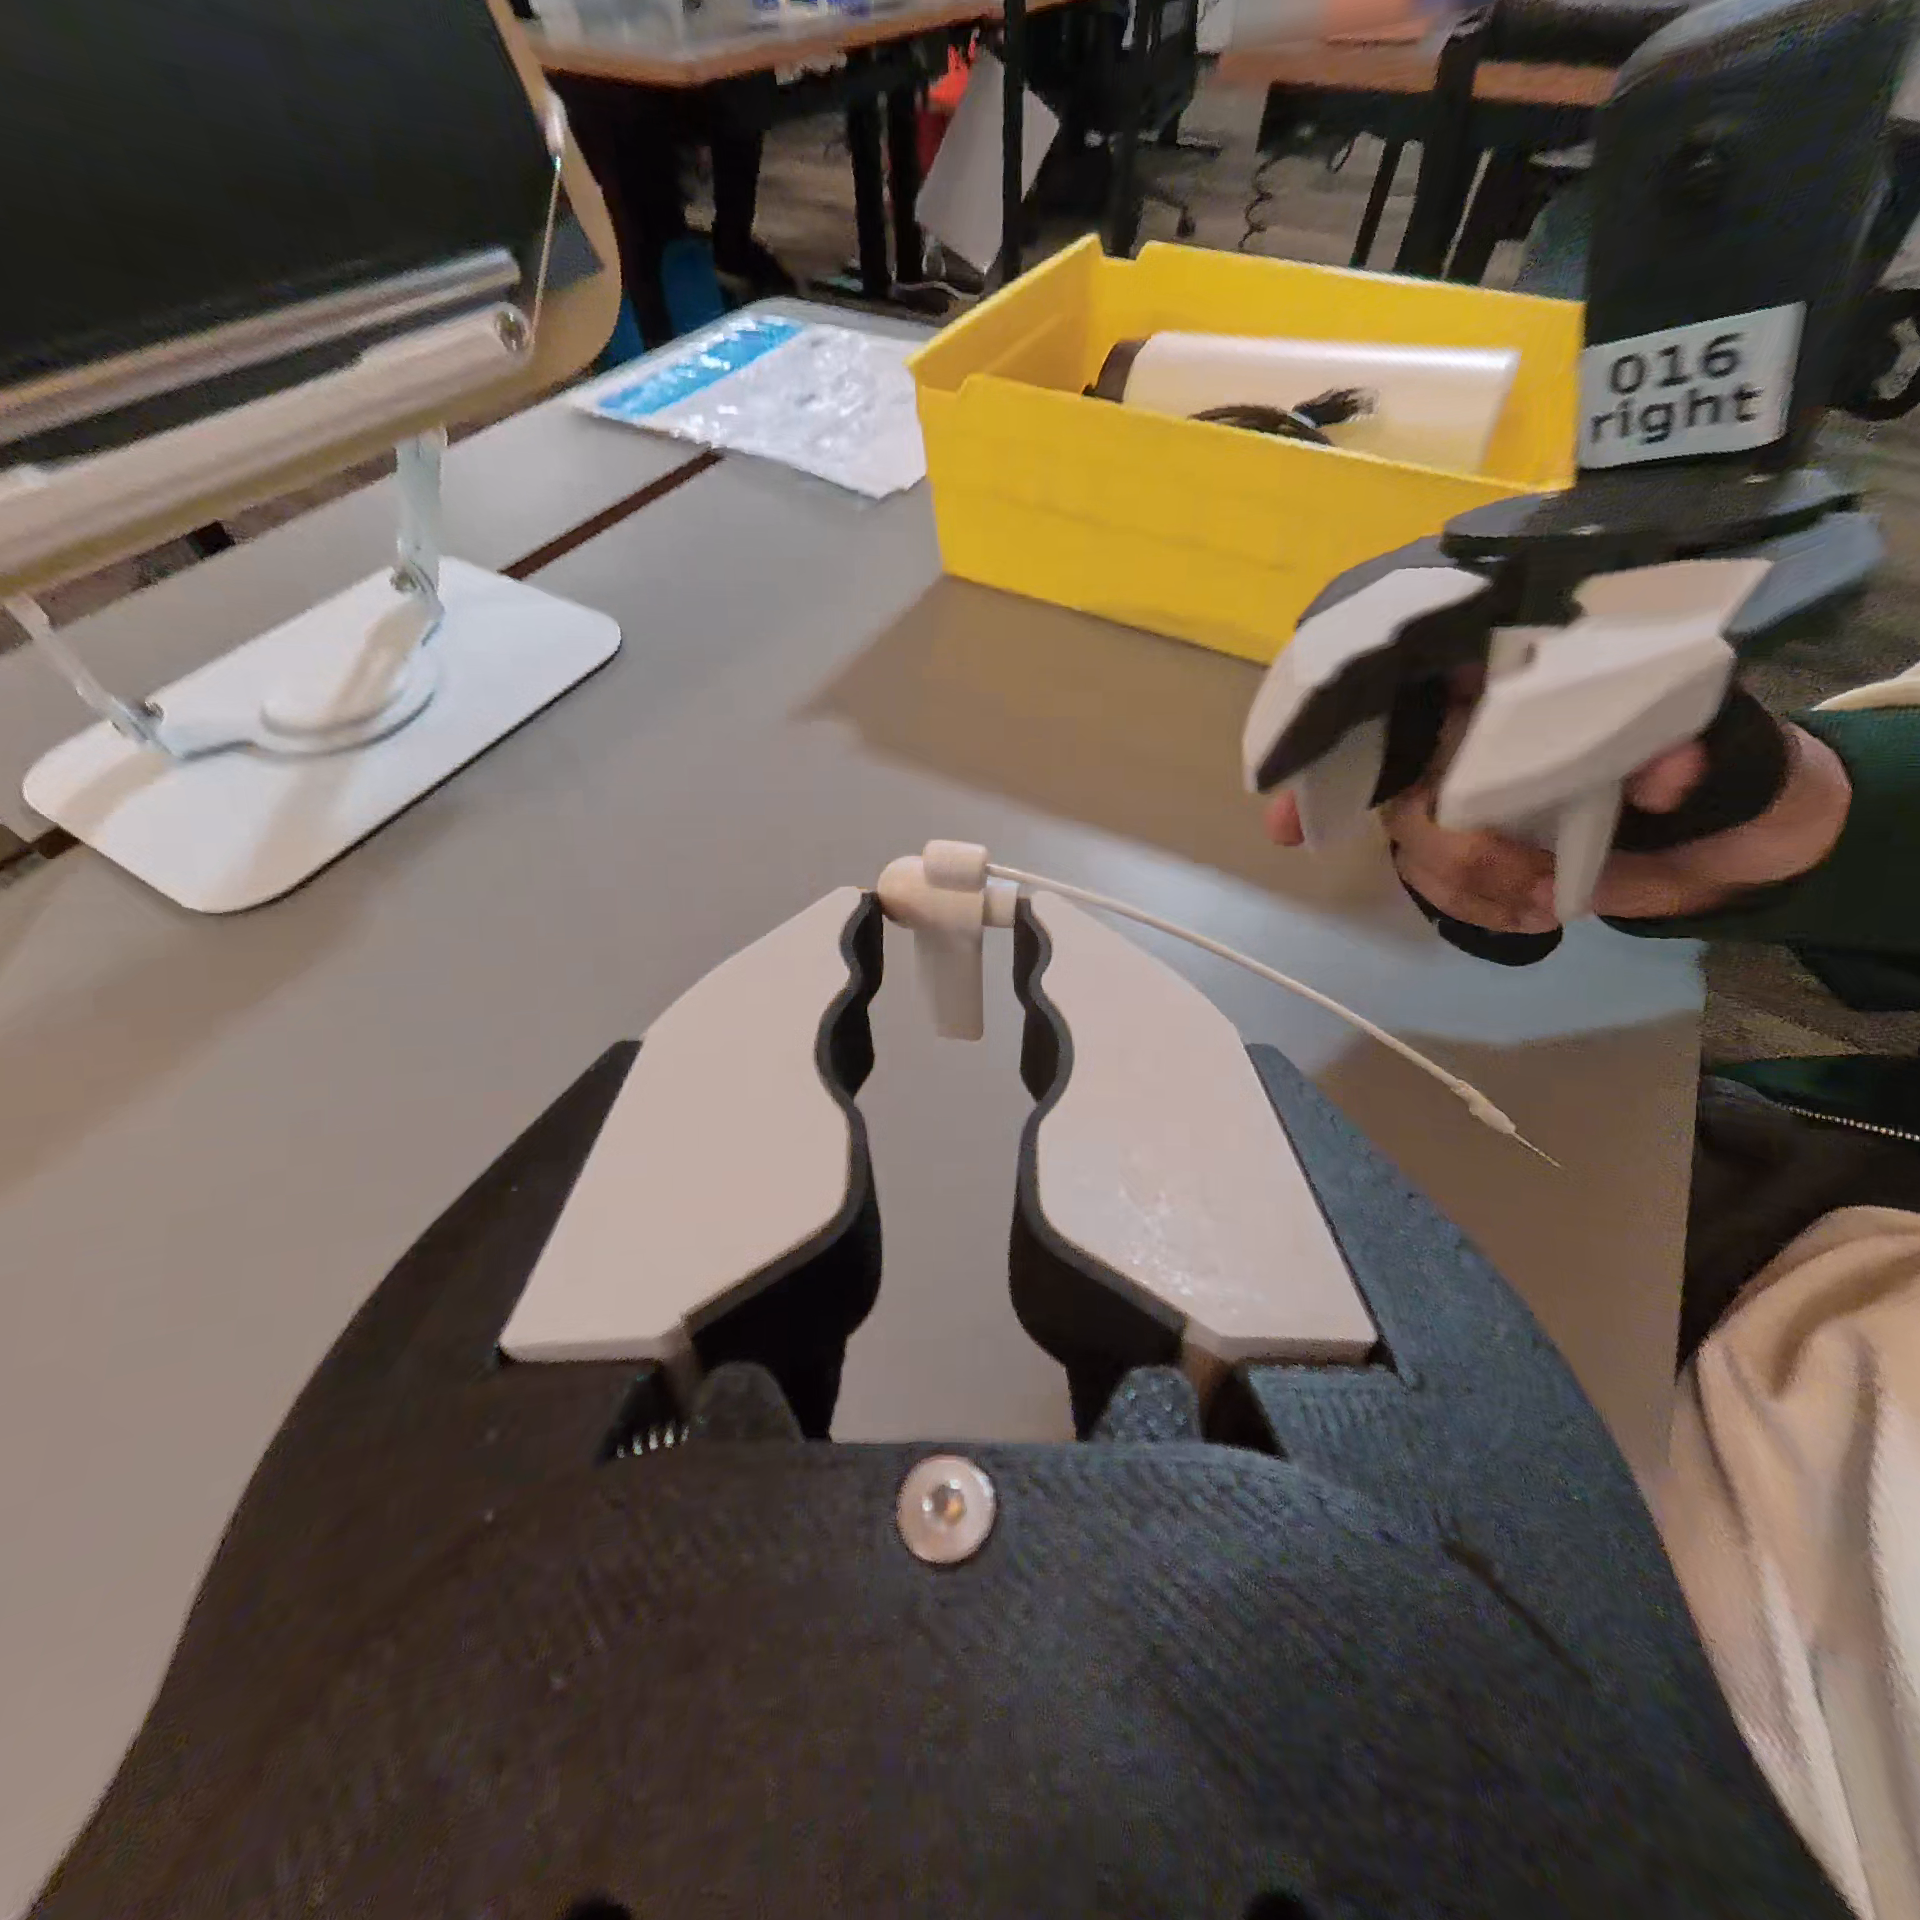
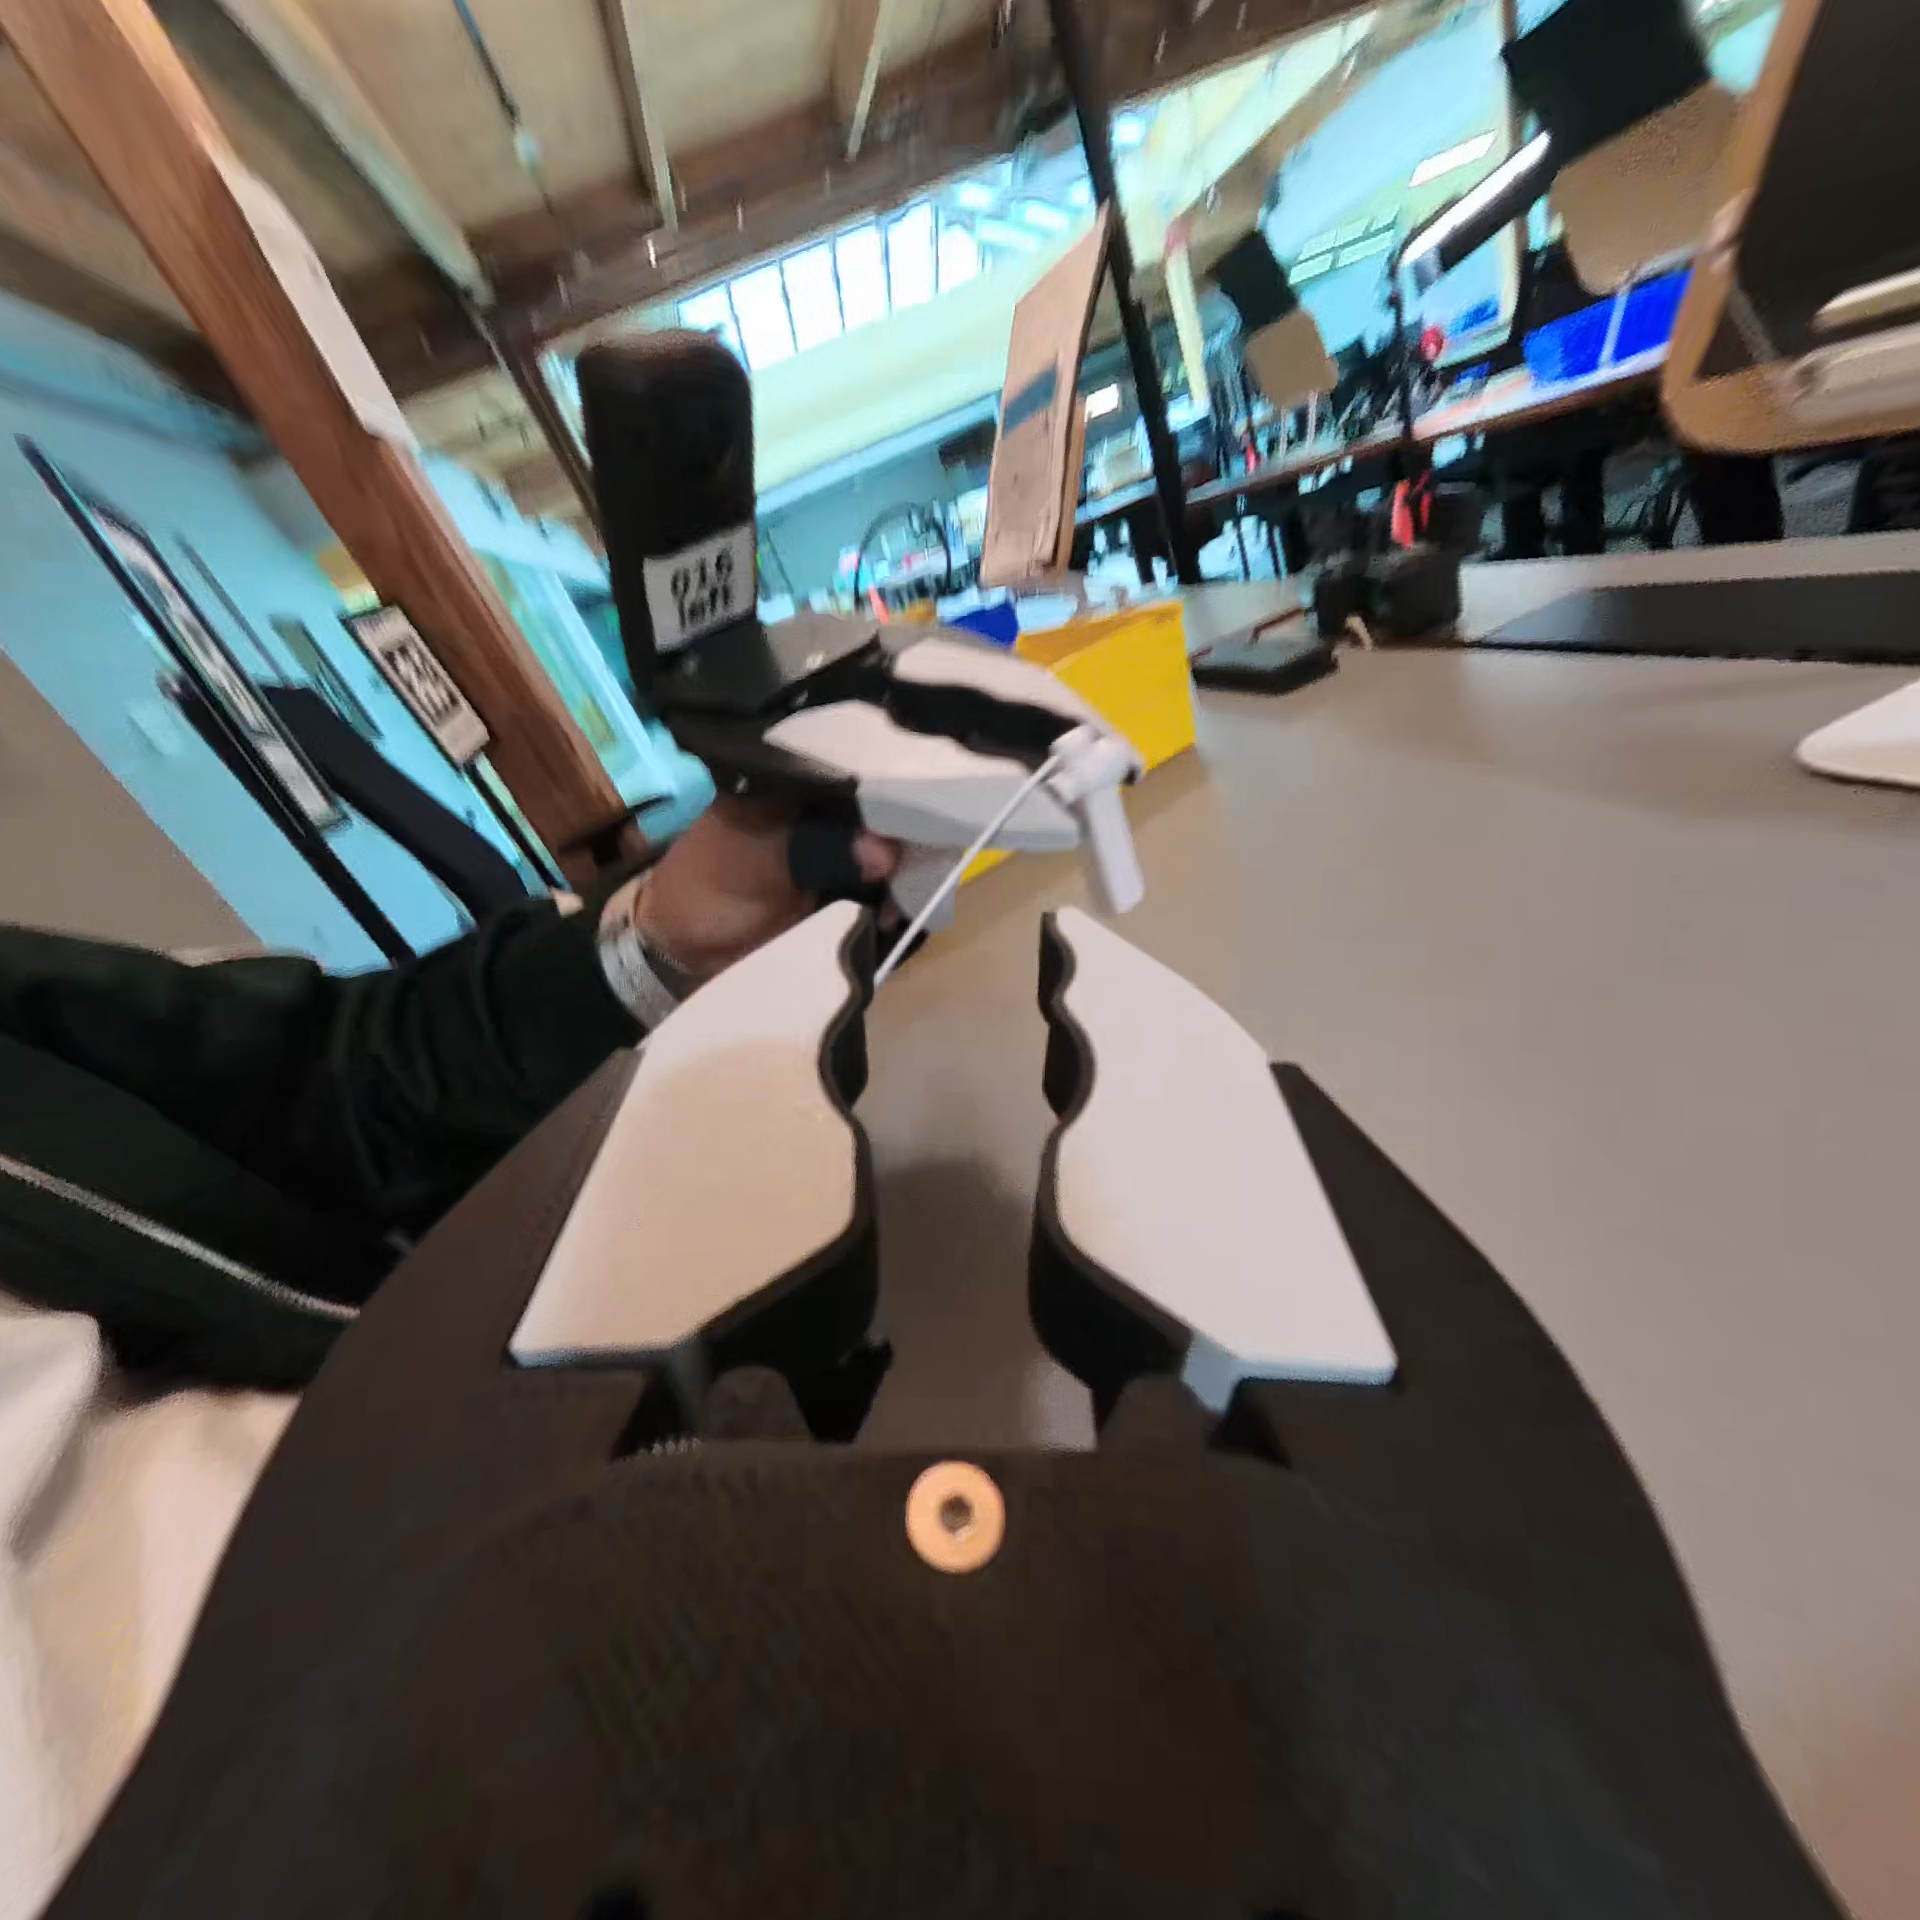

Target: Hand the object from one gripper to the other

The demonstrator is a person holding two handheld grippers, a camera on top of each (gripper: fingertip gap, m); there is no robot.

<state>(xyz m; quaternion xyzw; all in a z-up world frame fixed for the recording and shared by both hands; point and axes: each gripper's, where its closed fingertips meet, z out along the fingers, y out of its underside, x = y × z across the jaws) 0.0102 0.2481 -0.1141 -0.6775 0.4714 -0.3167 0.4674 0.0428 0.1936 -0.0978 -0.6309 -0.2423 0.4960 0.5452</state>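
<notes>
Left hand-held gripper (image 1: 948, 914) pinches the white tag (image 1: 951, 940) at its tips, cord trailing to 4 o'clock; right hand-held gripper (image 2: 951, 935), jaws parted and empty, sees it at 12 o'clock, near.

Shared workshop/lab space: long grey worktable (image 1: 727, 644), further benches (image 2: 1455, 436) at 1 o'clock, yellow parts bin (image 1: 1195, 540) at 12–1 o'clock, exposed timber ceiling beams (image 2: 644, 114), monitor on stand (image 1: 312, 707) at 10 o'clock.

left gripper (image 1: 948, 914): black textured body, pale wavy-edged fingers, silver screw | right gripper (image 2: 951, 935): same build, white label on black housing | hands: dark green sleeves, black fingerless gloves, wristband
</notes>
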